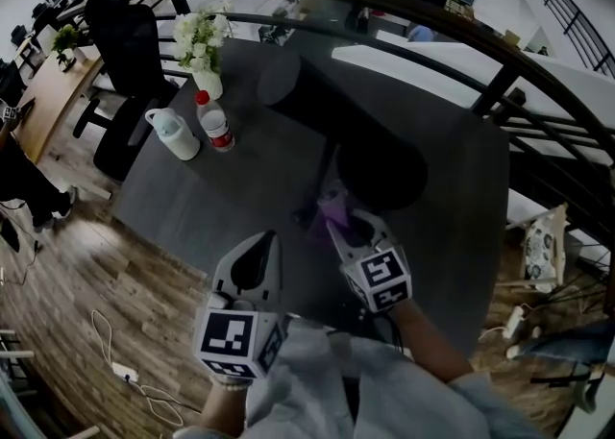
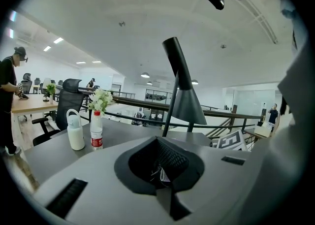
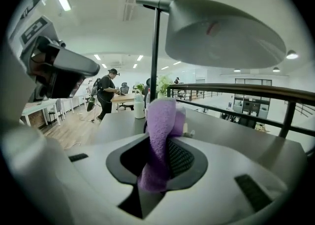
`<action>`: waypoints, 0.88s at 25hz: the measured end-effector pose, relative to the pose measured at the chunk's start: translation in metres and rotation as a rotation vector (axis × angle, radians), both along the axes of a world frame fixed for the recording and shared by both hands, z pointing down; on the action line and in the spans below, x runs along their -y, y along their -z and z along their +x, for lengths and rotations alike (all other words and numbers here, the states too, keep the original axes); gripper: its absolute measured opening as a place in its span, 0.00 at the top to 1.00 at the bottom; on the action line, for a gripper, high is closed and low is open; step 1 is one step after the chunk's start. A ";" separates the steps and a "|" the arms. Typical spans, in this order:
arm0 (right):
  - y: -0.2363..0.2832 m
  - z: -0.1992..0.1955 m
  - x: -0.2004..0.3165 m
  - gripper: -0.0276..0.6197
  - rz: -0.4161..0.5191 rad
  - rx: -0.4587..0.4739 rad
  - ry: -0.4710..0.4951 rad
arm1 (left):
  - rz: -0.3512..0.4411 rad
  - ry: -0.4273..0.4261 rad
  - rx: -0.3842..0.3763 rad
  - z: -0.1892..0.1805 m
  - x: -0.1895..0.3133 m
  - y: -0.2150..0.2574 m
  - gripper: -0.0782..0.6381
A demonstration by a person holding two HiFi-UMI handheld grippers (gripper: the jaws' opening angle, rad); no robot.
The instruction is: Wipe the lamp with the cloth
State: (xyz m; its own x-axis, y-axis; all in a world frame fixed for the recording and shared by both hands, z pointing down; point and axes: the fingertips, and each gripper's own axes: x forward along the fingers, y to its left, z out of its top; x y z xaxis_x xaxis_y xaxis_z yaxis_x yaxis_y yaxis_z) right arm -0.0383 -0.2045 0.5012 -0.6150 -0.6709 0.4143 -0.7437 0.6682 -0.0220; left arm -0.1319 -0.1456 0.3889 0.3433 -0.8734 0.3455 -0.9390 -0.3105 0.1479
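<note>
The black lamp (image 1: pixel 382 174) stands on the dark table (image 1: pixel 221 207); from above its round shade hides the base. My right gripper (image 1: pixel 352 231) is just below the shade's near edge, shut on a purple cloth (image 1: pixel 332 208). In the right gripper view the cloth (image 3: pixel 160 135) sticks up from between the jaws, with the lamp shade (image 3: pixel 221 34) overhead and the thin stem (image 3: pixel 155 51) straight ahead. My left gripper (image 1: pixel 252 269) hangs left of it near the table's front edge, shut and holding nothing. In the left gripper view the lamp (image 2: pixel 186 102) is ahead and to the right.
A white jug bottle (image 1: pixel 175 134), a red-capped water bottle (image 1: pixel 217 126) and a vase of white flowers (image 1: pixel 202 47) stand at the table's far left. A black office chair (image 1: pixel 125 53) is beyond them. A dark curved railing (image 1: pixel 452 29) runs behind the table.
</note>
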 end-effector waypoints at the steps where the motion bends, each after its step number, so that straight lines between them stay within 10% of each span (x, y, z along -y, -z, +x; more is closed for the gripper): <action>1: -0.006 0.002 0.002 0.81 -0.008 -0.014 -0.002 | 0.000 0.003 0.000 0.001 0.000 0.000 0.88; 22: -0.107 0.040 0.023 0.81 -0.201 -0.222 0.013 | -0.040 0.044 0.016 0.012 0.004 -0.008 0.88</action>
State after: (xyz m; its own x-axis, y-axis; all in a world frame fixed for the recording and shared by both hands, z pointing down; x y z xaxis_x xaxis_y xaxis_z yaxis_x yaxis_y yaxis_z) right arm 0.0021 -0.2273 0.6085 -0.5025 -0.5544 0.6635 -0.7365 0.6764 0.0073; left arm -0.1196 -0.1499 0.3967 0.2989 -0.8728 0.3858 -0.9540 -0.2630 0.1442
